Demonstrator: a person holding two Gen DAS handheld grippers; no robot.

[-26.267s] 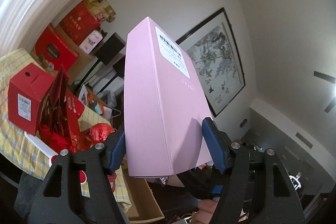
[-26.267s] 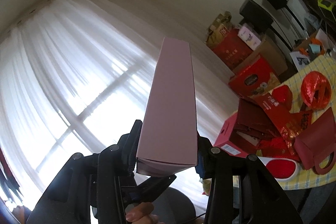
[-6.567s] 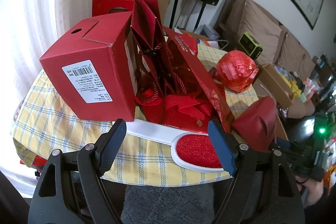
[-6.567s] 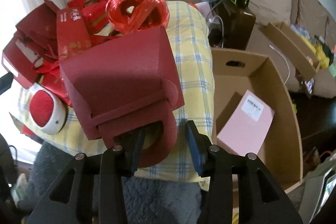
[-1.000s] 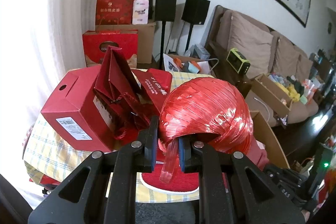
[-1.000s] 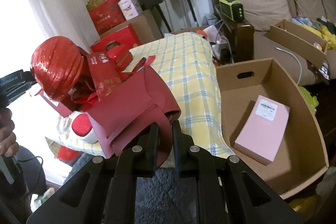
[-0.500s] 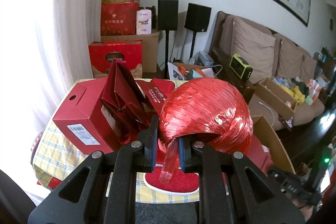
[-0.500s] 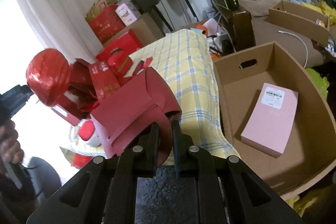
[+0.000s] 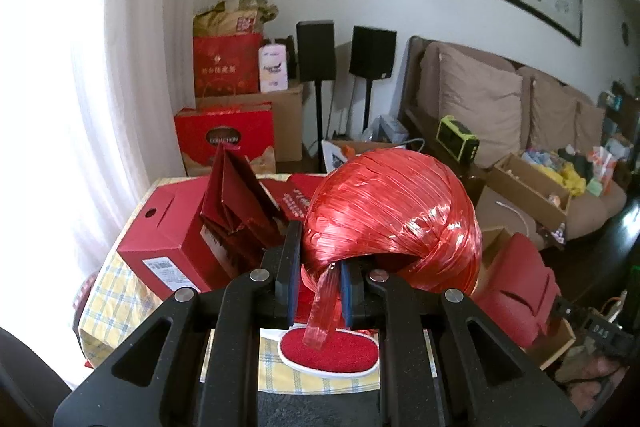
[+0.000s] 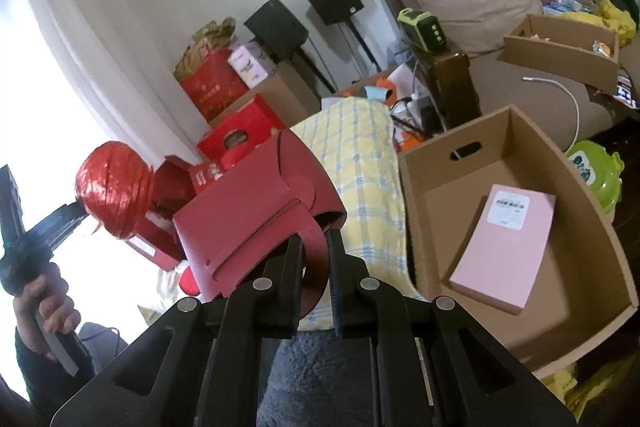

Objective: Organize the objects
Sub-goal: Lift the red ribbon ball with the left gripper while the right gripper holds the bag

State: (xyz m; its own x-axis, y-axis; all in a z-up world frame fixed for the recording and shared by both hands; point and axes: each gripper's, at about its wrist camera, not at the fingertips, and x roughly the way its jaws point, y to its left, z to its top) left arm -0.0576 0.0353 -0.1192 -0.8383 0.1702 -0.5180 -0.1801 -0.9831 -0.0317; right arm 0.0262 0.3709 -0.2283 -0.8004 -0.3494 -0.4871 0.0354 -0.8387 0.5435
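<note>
We see the left gripper point(image 9: 318, 277) closed narrow on the edge of a shiny red ribbon ball point(image 9: 390, 217), a loose ribbon tail hanging between its fingers. The ball is lifted clear of the table point(image 9: 120, 291). At 9 o'clock from the ball sit a red box point(image 9: 168, 231) with a white label and a folded dark red paper bag point(image 9: 236, 207). At 6 o'clock, below the fingers, lies a white-rimmed red brush point(image 9: 332, 351) on the yellow checked tablecloth.

We see the right gripper point(image 10: 316, 269) pinched narrow on the curved handle of a dark red gift bag point(image 10: 256, 215), held up off the table. At 3 o'clock from this bag stands an open cardboard box point(image 10: 404, 171), with a pink box point(image 10: 504, 247) lying flat on its floor. At 9 o'clock, the person's left hand point(image 10: 48, 303) grips the other tool, the ball at its tip.
</note>
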